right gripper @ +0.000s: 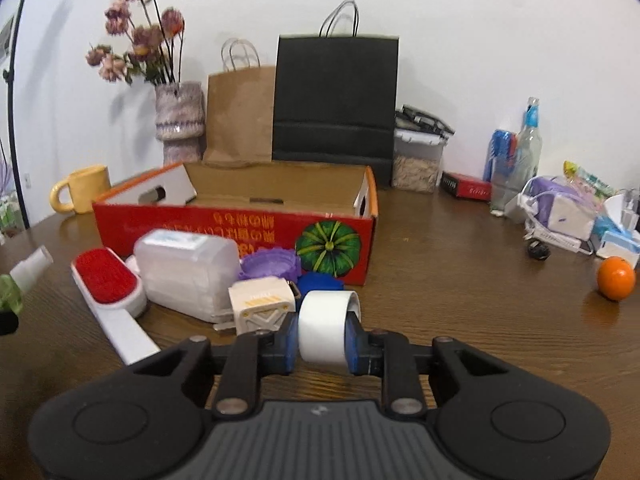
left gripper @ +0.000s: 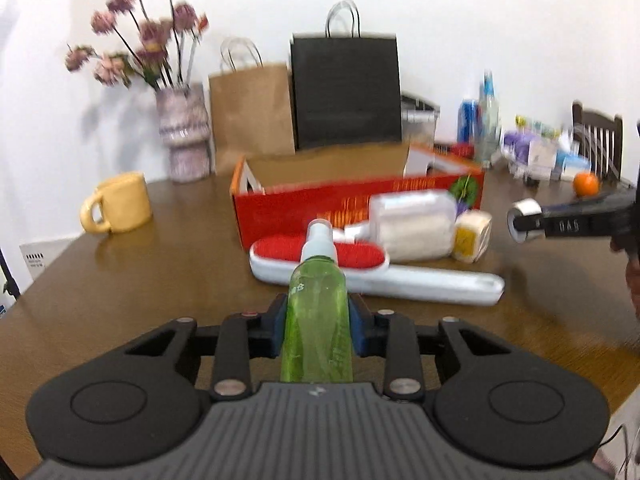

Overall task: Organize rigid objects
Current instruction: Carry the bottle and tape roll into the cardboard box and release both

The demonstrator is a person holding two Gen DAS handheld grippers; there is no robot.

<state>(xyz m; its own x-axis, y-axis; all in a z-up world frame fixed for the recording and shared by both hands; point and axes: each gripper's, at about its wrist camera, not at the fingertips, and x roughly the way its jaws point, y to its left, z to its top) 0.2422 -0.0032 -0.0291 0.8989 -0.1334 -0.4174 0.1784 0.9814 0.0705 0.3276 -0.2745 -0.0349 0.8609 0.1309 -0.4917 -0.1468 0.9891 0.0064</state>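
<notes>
Closest to left cam, left gripper (left gripper: pixel 318 330) is clamped on green spray bottle (left gripper: pixel 316 320), pads pressing both sides, nozzle pointing toward red cardboard box (left gripper: pixel 320 204). Right gripper (right gripper: pixel 322 338) is closed on white tape roll (right gripper: pixel 326 326), just above wooden table (right gripper: pixel 460 320). Lint brush (right gripper: pixel 106 280), clear plastic container (right gripper: pixel 188 276) & small yellow-white box (right gripper: pixel 262 306) lie in front of the box, w/ purple and blue lids (right gripper: pixel 272 266) beside them. Box is open.
</notes>
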